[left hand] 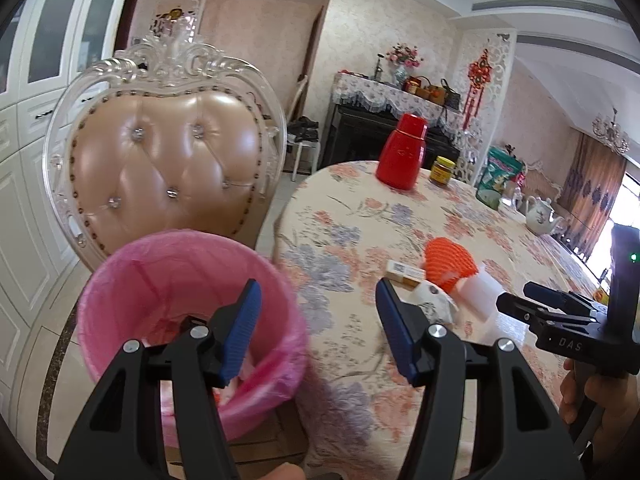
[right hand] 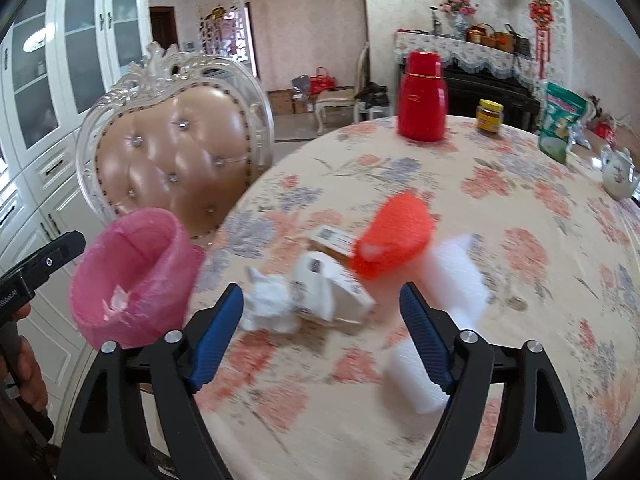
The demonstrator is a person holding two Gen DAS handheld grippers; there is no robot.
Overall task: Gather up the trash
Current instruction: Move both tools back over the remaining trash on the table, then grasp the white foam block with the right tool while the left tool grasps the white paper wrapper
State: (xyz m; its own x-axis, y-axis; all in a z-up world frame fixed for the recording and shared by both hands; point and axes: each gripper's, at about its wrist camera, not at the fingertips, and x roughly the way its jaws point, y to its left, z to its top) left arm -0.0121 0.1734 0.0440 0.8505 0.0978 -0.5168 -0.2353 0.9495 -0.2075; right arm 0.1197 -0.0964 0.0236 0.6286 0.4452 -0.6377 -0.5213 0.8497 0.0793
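Both grippers are released with nothing between their jaws: the left gripper (left hand: 318, 330) hangs over the counter's edge beside the pink-lined bin (left hand: 192, 312), and the right gripper (right hand: 322, 338) points down at the trash pile on the floral counter (right hand: 520, 184). That pile holds a crumpled tissue (right hand: 268, 304), 2 small cartons (right hand: 332, 296), an orange foam net (right hand: 394, 236) and white foam pieces (right hand: 460, 276), all close together or touching. The likely risk is that a closing grip catches 2 items at once, or pinches the light net or tissue so loosely it drops short of the bin. A wide sweep could also shove the foam toward the counter's edge. The bin stands off the counter beside the chair (left hand: 168, 152), so a release too early would land on the floor.
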